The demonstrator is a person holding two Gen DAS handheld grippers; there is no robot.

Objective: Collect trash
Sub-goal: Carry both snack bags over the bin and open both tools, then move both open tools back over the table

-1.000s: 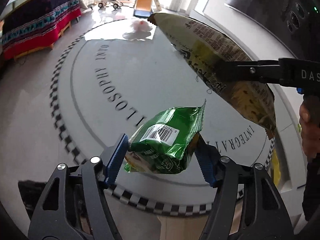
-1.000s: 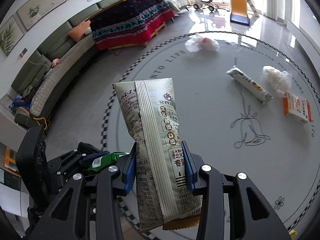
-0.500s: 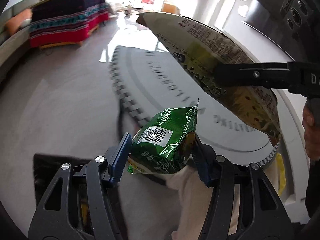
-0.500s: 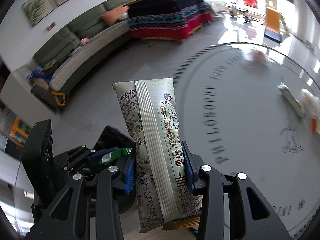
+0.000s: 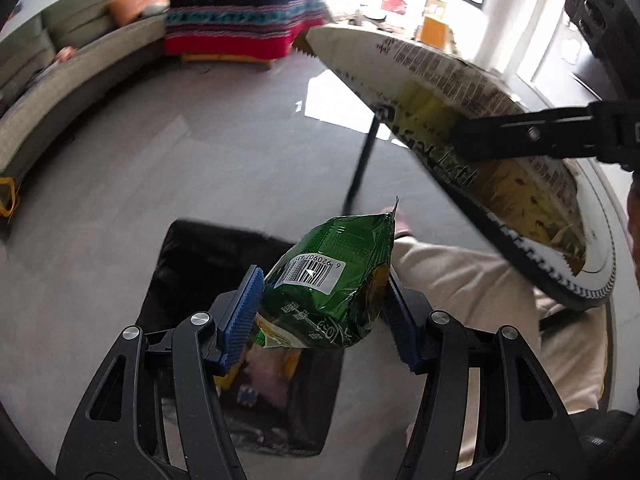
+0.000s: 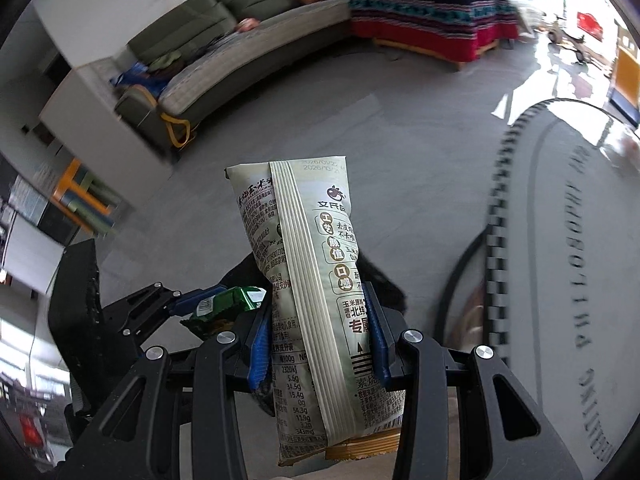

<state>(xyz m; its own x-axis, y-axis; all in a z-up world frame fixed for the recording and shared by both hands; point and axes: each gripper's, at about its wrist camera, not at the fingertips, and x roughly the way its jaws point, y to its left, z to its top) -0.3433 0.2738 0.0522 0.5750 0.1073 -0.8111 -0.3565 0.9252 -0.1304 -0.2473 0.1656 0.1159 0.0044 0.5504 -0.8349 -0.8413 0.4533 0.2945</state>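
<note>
My left gripper [image 5: 324, 316] is shut on a green snack bag [image 5: 336, 280] with a white barcode label and holds it above a black-lined trash bin [image 5: 200, 252] on the floor. My right gripper [image 6: 320, 344] is shut on a tall pale-green corn snack bag [image 6: 312, 280], held upright. That bag also shows in the left wrist view [image 5: 460, 120], up and to the right of the green bag. The left gripper with the green bag shows in the right wrist view [image 6: 224, 304], low on the left.
The round white table with a checkered rim [image 6: 568, 240] is to the right. A grey sofa [image 6: 248, 52] and a bench under a red patterned cloth [image 6: 432, 12] stand across the grey floor. The person's beige trouser leg [image 5: 480, 288] is beside the bin, which holds several wrappers [image 5: 264, 380].
Both grippers have swung left, away from the table top, with their bags still held. The trash bin has come into view under the left gripper.
</note>
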